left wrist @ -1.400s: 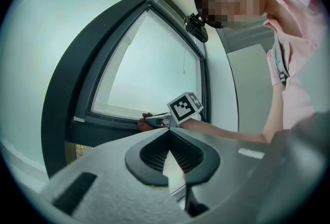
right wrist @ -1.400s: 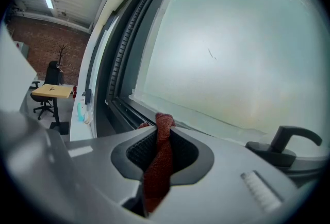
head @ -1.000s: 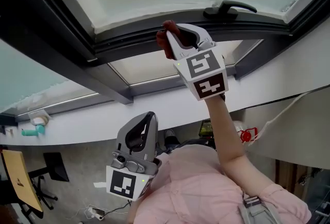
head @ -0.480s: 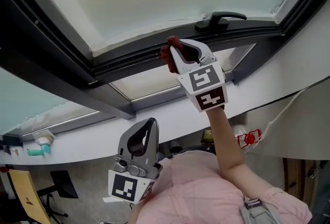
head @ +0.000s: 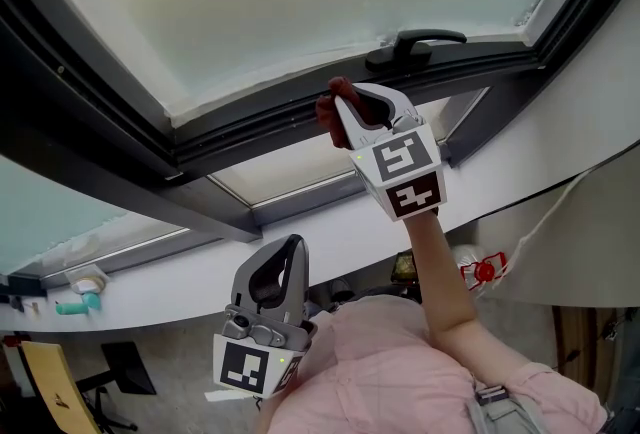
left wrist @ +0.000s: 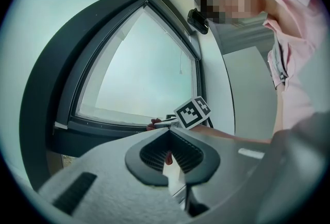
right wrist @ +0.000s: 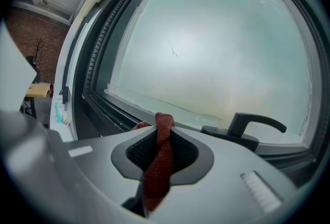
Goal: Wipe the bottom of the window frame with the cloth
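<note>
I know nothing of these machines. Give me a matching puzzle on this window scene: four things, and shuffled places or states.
1. red woven cloth
2. black lever window handle
3. left claw
4. small teal object

A. far left on the white ledge
B. pinched in the right claw
C. low down, holding nothing
D. on the dark window frame, right of the cloth

Pairs: 1-B, 2-D, 3-C, 4-A

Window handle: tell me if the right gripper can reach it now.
Probably yes: the right gripper sits beside the handle with nothing between, though its jaws are shut on the cloth.
</note>
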The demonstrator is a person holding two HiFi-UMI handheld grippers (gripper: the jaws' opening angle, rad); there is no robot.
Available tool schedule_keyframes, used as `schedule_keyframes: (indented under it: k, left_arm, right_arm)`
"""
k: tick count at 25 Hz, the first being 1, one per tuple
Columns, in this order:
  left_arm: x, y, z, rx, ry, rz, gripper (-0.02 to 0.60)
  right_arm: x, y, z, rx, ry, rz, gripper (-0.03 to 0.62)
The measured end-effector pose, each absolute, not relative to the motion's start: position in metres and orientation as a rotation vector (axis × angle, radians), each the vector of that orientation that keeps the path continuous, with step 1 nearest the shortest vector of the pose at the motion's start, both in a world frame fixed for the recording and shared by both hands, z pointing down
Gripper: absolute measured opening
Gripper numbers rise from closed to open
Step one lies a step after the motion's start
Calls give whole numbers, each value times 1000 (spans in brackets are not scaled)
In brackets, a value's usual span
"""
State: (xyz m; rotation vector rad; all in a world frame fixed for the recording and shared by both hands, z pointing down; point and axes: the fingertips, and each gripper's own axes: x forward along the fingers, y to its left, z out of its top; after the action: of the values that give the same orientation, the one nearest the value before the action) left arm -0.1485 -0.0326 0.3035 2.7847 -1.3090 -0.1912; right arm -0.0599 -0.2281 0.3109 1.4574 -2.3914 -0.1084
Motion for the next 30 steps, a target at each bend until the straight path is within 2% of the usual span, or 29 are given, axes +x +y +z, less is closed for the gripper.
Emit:
schedule_keyframes:
  k: [30]
  left_arm:
    - [-134,-30,306,2773,-1321,-195,-3]
  right_arm:
    - [-18,-236,311,1526,-2366,-81,64]
